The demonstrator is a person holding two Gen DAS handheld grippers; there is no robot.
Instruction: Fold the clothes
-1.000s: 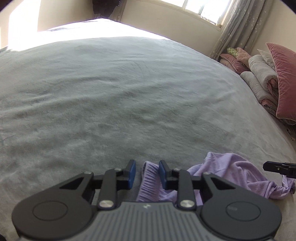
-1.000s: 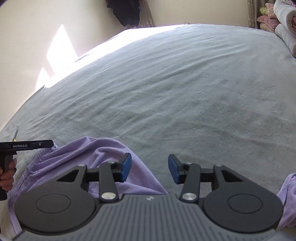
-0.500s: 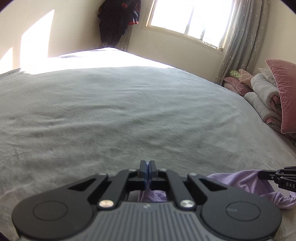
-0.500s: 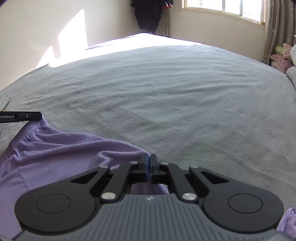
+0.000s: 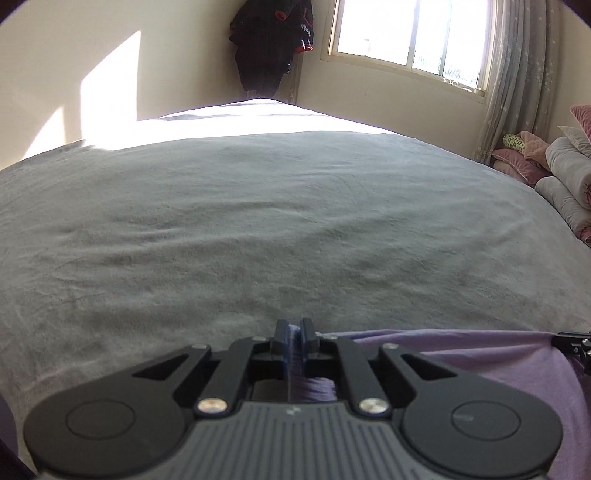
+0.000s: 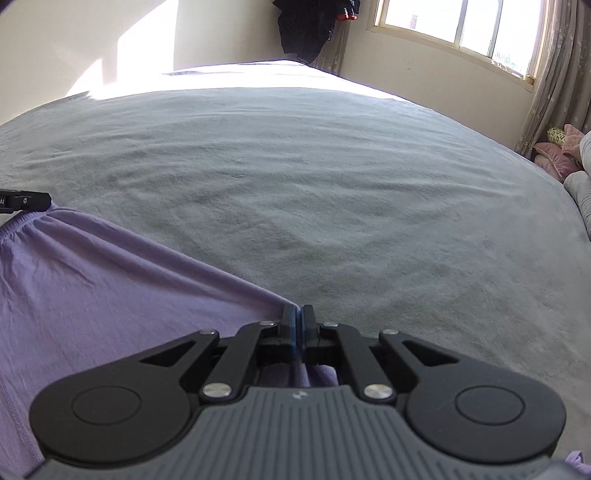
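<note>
The left claw sits low at 6 o'clock in its own view, tipped down toward the bed. Its blue pads stand almost together with a ribbed edge of the purple garment nipped between them, and the jaws are easing open a little. From this grip the cloth runs out toward 3 o'clock in a taut band, level across the bed, to the tip of the right claw at the frame's edge.

In the right view, the right claw is at 6 o'clock and also points downward. It pinches a corner of the garment between near-touching pads, and its jaws are likewise parting slightly. The cloth fans away toward 9 o'clock, where its gathered hem meets the left claw's black tip. Its top edge is pulled straight between the two grips, and the rest drops out of the frame at 7 o'clock.

Ahead, from 10 to 2 o'clock, the grey bed lies flat and open, with only shallow wrinkles. Its far edge is sunlit at 12 o'clock below dark clothes hanging in the corner. A window and curtain are at 1 o'clock. Pillows are heaped along the bed's edge at 3 o'clock.
</note>
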